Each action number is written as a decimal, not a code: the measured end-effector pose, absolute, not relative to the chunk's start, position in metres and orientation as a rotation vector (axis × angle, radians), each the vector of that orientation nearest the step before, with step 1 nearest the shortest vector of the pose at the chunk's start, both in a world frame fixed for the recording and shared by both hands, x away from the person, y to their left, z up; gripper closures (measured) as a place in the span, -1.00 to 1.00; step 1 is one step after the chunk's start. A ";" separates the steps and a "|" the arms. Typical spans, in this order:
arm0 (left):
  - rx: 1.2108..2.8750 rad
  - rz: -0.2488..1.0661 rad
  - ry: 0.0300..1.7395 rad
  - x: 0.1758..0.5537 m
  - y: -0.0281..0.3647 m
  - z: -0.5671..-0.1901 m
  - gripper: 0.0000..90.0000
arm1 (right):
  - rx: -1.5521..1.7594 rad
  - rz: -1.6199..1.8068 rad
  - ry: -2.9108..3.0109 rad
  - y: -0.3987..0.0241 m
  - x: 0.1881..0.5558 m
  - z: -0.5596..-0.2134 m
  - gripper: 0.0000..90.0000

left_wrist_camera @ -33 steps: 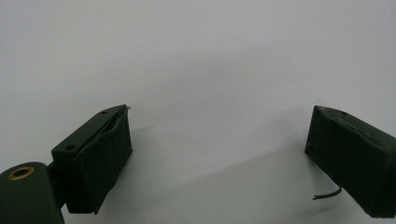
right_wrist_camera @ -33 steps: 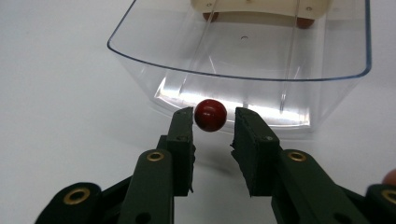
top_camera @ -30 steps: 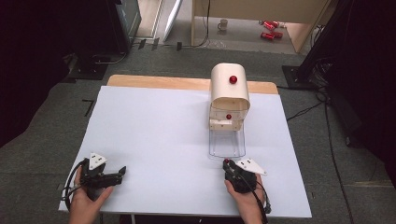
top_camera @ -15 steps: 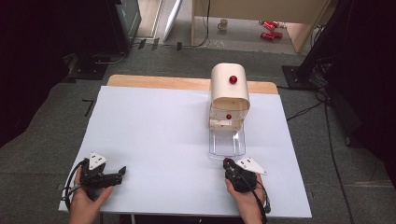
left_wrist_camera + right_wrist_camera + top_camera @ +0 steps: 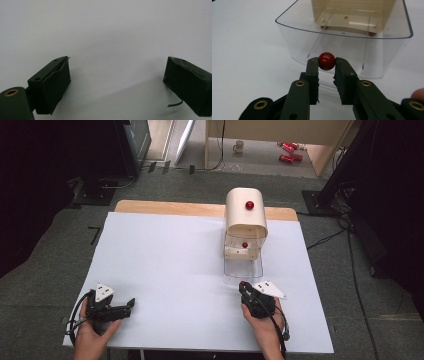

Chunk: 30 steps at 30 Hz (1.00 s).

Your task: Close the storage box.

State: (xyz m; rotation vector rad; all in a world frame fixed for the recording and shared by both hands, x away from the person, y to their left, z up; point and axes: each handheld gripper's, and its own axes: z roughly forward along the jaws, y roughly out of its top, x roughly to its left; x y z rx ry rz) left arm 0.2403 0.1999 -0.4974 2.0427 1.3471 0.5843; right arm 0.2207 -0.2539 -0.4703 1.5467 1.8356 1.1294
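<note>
**Red knob pinched at the drawer front**

White sheeting covers the table (image 5: 165,270), with a strip of bare wood showing along its far edge and grey carpet all around.

One red knob (image 5: 326,60) sits clamped between the two black jaws of the right gripper (image 5: 326,65), the pads pressing on it from both sides. It stands at the front wall of one clear drawer (image 5: 342,42), which is pulled out toward the person and lies just ahead of the jaws. In the high view the right gripper (image 5: 243,286) is at the near end of that drawer (image 5: 242,270), on the right half of the table.

Behind the drawer stands one cream box (image 5: 245,222) with a rounded top, near the far edge. Two more red knobs show on it: one on the curved top (image 5: 249,205), one lower on its front (image 5: 244,244). That makes three red knobs in all.

Well apart, at the near left corner, the left gripper (image 5: 131,303) rests low over the sheet in the person's left hand (image 5: 92,332). In the left gripper view its two jaws stand wide apart with nothing but white sheet between them (image 5: 117,80).

Beyond the table, on the floor by a wooden unit, lie one white mug (image 5: 239,146) and two red cans (image 5: 287,152).
</note>
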 end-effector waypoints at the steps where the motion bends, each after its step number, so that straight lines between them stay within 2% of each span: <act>1: 2.043 0.584 1.347 0.240 0.200 -0.497 -0.85 | 1.547 1.130 1.835 -0.254 0.222 -0.470 0.66; 30: 2.043 0.584 1.347 0.240 0.200 -0.497 -0.85 | 1.566 1.102 1.813 -0.254 0.260 -0.473 0.66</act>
